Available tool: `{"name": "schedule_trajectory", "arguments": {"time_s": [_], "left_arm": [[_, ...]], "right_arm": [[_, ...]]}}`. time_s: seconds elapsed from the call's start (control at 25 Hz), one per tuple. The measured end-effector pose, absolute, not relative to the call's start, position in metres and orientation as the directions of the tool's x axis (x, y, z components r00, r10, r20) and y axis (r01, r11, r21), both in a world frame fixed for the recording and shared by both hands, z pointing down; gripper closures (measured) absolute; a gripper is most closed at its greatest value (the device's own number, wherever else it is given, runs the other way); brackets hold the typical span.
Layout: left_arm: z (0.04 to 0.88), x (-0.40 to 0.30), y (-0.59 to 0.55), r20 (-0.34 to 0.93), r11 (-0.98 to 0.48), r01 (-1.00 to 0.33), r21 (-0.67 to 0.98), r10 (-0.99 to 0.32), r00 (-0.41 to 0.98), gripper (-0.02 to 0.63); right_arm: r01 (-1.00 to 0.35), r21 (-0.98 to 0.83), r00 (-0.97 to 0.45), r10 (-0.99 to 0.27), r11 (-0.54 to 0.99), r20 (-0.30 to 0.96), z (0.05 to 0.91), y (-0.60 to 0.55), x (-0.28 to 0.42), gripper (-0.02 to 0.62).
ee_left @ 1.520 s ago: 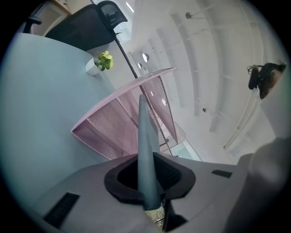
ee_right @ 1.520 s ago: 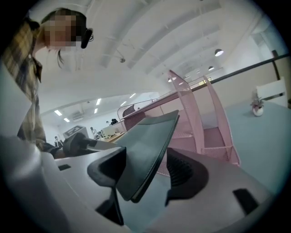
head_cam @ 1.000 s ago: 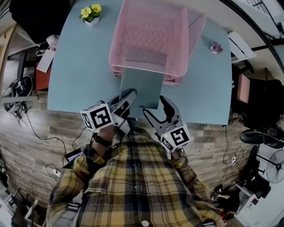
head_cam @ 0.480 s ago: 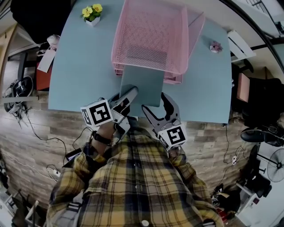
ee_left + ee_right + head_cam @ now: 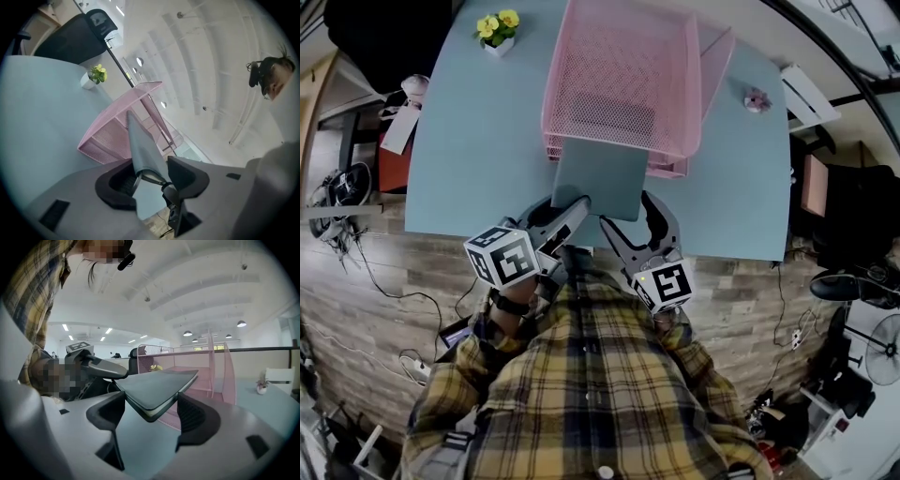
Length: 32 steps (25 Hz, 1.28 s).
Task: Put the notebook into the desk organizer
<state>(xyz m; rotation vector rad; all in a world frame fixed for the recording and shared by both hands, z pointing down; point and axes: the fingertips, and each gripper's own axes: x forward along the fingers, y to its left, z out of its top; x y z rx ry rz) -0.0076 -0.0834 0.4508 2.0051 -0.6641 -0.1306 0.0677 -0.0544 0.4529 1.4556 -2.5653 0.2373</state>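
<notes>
My left claw [image 5: 151, 180] is opening: its pads stand off the notebook [image 5: 600, 178], whose near left corner sits loose between them. My right claw [image 5: 151, 416] is spread wide around the near right corner and clamps nothing.

The notebook lies flat on the blue table [image 5: 478, 159] at 12 o'clock from me. Its far end is tucked under the top tray of the pink mesh desk organizer [image 5: 619, 75], and its near end lies between my claws.

I judge it thin, light and fairly stiff, with a smooth cover that could slide out of a weak pinch. The near edge or its two corners are the places to take or nudge it, kept level so it feeds straight in.

The lower tray's front lip and the tray above leave only a low slot. A yellow flower pot [image 5: 495, 28] at 11 o'clock and a small pink ornament [image 5: 757, 98] at 2 o'clock sit well clear
</notes>
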Motion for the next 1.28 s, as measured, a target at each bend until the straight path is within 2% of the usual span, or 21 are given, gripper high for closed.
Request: {"name": "schedule_trajectory", "arguments": {"time_s": [0.64,0.8,0.96,1.28], "left_arm": [[0.451,-0.022,-0.091,0.254,-0.426,-0.543,0.724,-0.567,0.784,0.44],[0.449,-0.029,-0.102,0.296,-0.434,-0.64,0.634,-0.629,0.719,0.503],[0.449,-0.034,-0.12,0.339,-0.419,-0.726,0.545,-0.682,0.648,0.612],[0.452,-0.026,-0.136,0.35,-0.428,-0.739,0.521,-0.682,0.642,0.621]], "right_arm": [[-0.877,-0.018,-0.464,-0.837,0.48,0.289,0.456,-0.096,0.082,0.265],[-0.884,0.006,-0.444,-0.843,0.468,0.303,0.455,-0.106,0.082,0.267],[-0.894,0.02,-0.422,-0.855,0.448,0.3,0.454,-0.116,0.081,0.268],[-0.907,0.051,-0.382,-0.869,0.417,0.313,0.456,-0.132,0.081,0.271]]}}
